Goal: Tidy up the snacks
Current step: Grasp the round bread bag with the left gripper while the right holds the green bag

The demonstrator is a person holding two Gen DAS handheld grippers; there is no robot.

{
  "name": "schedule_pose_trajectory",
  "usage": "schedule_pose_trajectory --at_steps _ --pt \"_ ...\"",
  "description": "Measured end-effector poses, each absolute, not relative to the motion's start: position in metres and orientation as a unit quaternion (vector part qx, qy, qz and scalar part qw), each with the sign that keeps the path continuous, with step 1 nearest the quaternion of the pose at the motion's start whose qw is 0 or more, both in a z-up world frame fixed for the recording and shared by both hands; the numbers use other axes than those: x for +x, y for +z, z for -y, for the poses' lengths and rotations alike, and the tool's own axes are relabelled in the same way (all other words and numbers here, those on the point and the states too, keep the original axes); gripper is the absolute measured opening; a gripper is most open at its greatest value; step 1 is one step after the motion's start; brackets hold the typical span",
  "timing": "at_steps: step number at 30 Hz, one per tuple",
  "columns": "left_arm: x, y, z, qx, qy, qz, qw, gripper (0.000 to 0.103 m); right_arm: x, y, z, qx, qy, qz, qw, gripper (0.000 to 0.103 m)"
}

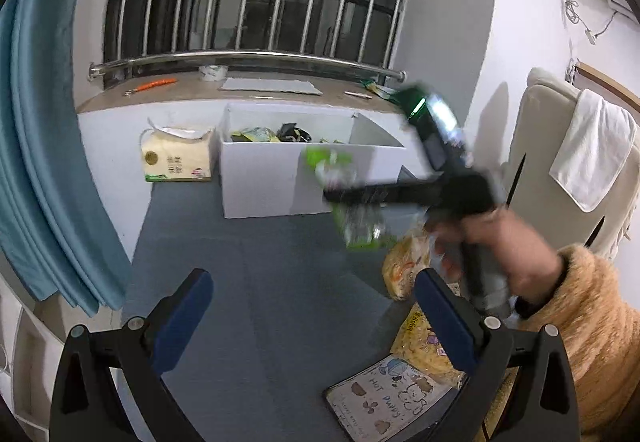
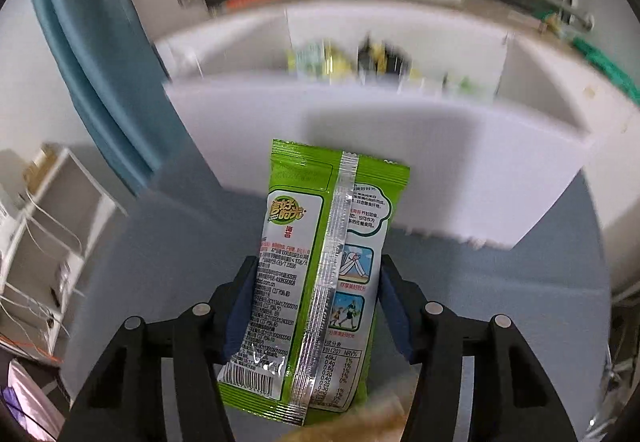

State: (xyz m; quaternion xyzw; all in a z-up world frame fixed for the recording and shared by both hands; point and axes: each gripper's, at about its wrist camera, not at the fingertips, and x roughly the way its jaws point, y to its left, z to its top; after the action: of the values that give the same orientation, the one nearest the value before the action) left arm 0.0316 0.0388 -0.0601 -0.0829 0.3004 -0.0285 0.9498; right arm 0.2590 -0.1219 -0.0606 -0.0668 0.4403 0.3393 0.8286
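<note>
Green packet (image 2: pixel 320 274): clamped between the right gripper (image 2: pixel 316 306) fingers, near the white box (image 2: pixel 400 169)
Left gripper (image 1: pixel 312 318): released, holding nothing, above grey floor (image 1: pixel 260 274)
Yellow bags (image 1: pixel 404 270): on floor, right

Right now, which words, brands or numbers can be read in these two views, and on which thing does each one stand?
"HOT Puppy": flat white cartoon-dog pouch on the grey floor.
"海苔": back of the green-and-silver seaweed snack packet clamped in the right gripper.
"NRV%": nutrition table low on that packet.
Packet's yellow logo, red and black small print, barcode digits: too small or partly hidden.
Yellow tissue pack beside the white box: characters blurred.
Yellow snack bag: unreadable.
</note>
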Motion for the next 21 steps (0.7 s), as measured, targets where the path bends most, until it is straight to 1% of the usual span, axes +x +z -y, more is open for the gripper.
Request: schedule_pose_trajectory --at_steps 3,6,9,14,21 --pt "0.045 -0.065 -0.032 -0.068 -0.061 -0.305 0.948 0.103 0.262 -0.023 0.145 -0.025 0.357 -0.404 0.842 0.062" --pt "0.066 -0.074 -0.022 -0.055 -0.069 -0.332 0.939 0.103 0.257 0.012 0.161 -0.016 0.353 -0.366 0.861 0.062" --pt "0.089 -0.085 -0.005 -0.03 -0.094 -0.355 0.93 0.103 0.243 0.031 0.196 -0.001 0.347 -0.347 0.871 0.063" --pt "0.131 -0.104 0.029 0.018 -0.136 -0.396 0.908 0.103 0.218 0.042 0.247 0.001 0.313 -0.324 0.893 0.063" --pt "0.203 -0.149 0.06 0.083 -0.156 -0.469 0.865 0.103 0.188 0.027 0.302 0.027 0.288 -0.333 0.897 0.064"
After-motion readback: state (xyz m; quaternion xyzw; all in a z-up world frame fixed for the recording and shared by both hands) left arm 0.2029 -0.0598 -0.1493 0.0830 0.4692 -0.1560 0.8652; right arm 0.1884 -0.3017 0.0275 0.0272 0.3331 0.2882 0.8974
